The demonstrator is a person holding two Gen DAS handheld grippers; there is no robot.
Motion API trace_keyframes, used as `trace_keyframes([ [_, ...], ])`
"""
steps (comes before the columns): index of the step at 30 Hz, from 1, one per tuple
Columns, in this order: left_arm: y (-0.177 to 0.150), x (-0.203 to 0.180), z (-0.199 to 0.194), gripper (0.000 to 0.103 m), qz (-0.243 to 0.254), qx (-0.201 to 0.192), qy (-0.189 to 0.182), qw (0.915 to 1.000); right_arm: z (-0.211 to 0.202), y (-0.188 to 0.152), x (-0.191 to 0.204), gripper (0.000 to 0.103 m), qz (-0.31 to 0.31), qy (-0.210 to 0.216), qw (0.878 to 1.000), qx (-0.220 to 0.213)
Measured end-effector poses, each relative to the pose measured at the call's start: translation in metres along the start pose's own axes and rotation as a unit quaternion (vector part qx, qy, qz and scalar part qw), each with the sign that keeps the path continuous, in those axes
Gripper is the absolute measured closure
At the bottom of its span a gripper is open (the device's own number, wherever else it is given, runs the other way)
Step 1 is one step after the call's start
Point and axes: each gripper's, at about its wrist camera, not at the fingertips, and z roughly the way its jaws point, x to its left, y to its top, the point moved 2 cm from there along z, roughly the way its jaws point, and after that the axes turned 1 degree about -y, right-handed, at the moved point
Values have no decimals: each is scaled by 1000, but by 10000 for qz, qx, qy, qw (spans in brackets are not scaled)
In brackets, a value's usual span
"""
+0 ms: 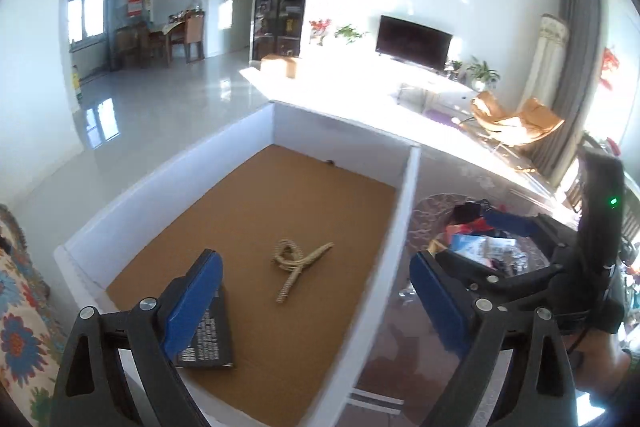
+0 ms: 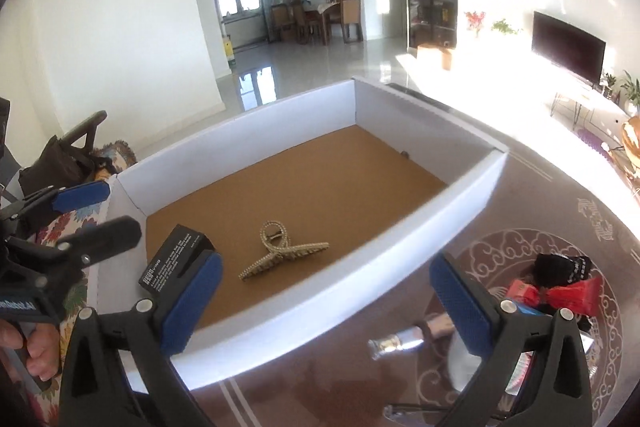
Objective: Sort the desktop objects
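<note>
Both claws are empty and spread wide above the white box (image 2: 280, 327). Inside it, on the brown floor, lie a black carton (image 2: 176, 257) and a gold hair clip (image 2: 280, 253), so this looks like the gap between drop-offs. The left claw (image 1: 316, 303) hangs over the box with the carton under its left finger; the right claw (image 2: 332, 307) straddles the box's near wall. The unsorted heap (image 2: 560, 287) sits on the table just right of the right claw. The next move likely calls for swinging right and lowering onto one piece.
</note>
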Motion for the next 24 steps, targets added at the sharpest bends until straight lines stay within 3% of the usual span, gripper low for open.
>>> trace_keyframes([
  [3, -15, -70, -20, 0, 290, -64, -758, 9967, -41, -38, -30, 0, 36, -463, 9989, -102],
  [7, -59, -140, -6, 0, 647, 479, -1399, 9869, -81, -110, -86, 0, 342, -1222, 9916, 247],
  [12, -124, -197, 34, 0, 1056, 1179, -1120, 9810, -114, -195, -137, 0, 677, -1957, 9745, 862],
  [16, -144, -210, 60, 0, 1425, 1406, -651, 9776, -123, -233, -152, 0, 858, -2234, 9651, 1063],
  [24, -171, -195, 91, 0, 1619, 1669, -193, 9724, -108, -239, -147, 0, 1011, -2276, 9620, 1116],
])
